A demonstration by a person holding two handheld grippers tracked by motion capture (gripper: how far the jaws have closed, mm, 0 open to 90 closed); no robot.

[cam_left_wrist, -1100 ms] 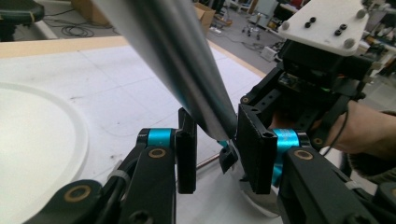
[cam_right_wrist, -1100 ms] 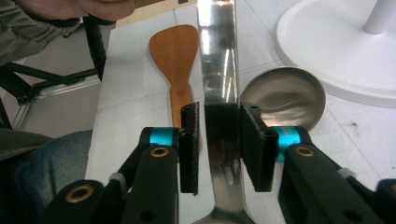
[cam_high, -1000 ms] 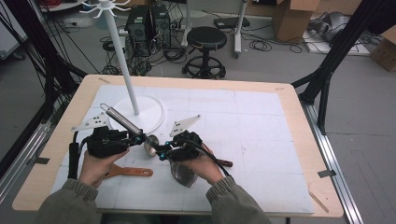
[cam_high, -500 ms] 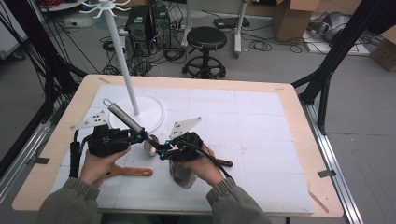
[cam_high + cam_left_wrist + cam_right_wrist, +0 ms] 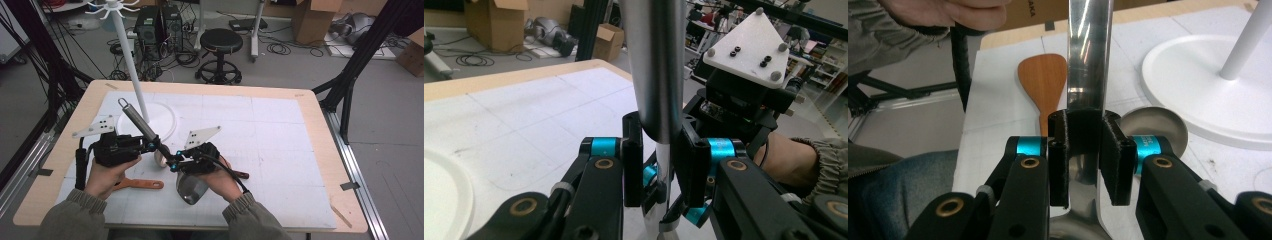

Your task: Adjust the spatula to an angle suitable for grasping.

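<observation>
Just in front of the white stand base (image 5: 159,119), both grippers have hold of the same metal ladle (image 5: 145,129). Starting from the left: the left gripper (image 5: 150,146) has its jaws around the ladle's thick steel handle, and they've just been closing in on it; in the left gripper view the pads sit tight against both sides of the handle (image 5: 658,70). That handle slants up and back over the base's front edge, hook end in the air. Below the base, under the left hand (image 5: 107,175), a wooden spatula (image 5: 140,184) lies flat on the white mat (image 5: 280,150). Right of that, the right gripper (image 5: 175,164) is clenched on the thin neck of the ladle, near the bowl (image 5: 191,189), which hangs below that gripper toward the person's side.
</observation>
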